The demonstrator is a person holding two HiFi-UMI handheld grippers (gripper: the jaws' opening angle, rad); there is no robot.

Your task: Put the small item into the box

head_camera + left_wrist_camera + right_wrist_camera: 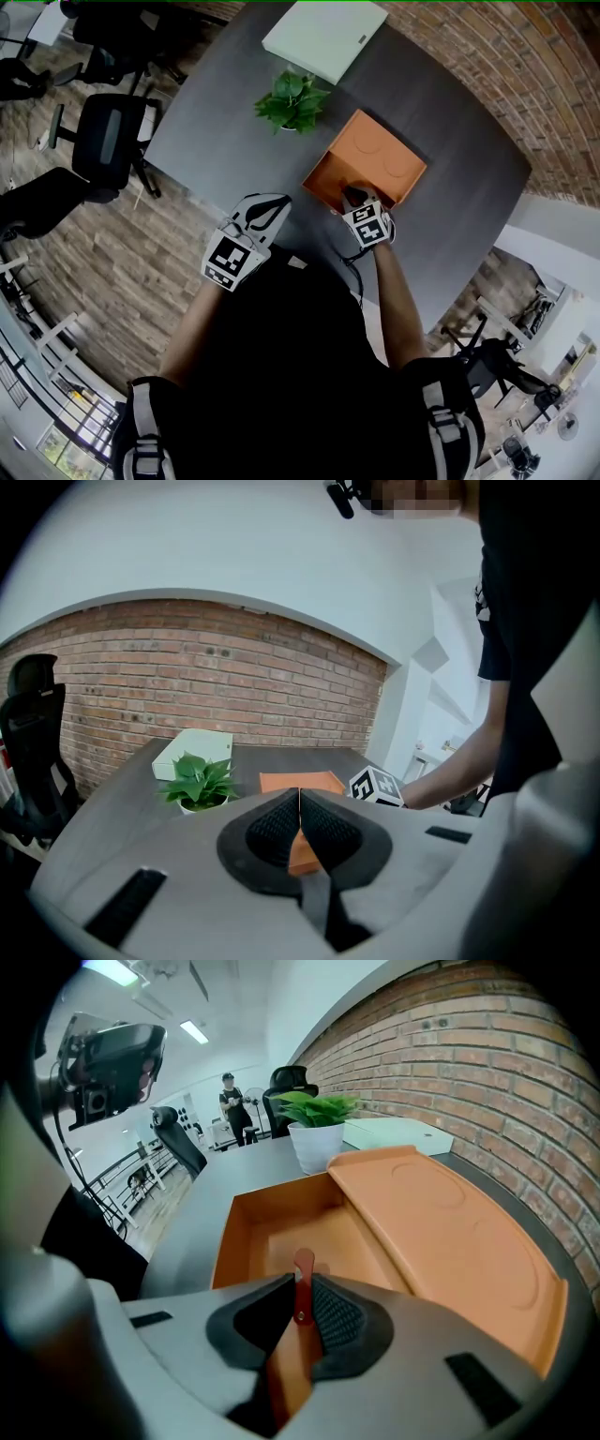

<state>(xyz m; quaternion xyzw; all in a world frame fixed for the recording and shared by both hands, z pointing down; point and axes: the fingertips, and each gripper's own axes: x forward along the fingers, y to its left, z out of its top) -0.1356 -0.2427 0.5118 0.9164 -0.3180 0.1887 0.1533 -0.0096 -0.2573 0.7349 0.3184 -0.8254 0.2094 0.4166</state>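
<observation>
Over the near edge of the open orange box [246,1241], the right gripper [302,1290] pinches the small item [303,1269], a thin, flat reddish-brown strip with a rounded tip and a pale dot, while the left gripper [299,803] sits closed, empty.

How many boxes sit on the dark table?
2. An open orange box lies at the near edge, under the right gripper; a white box lies at the far end, beyond the potted plant.

No readable text (none anywhere)
</observation>
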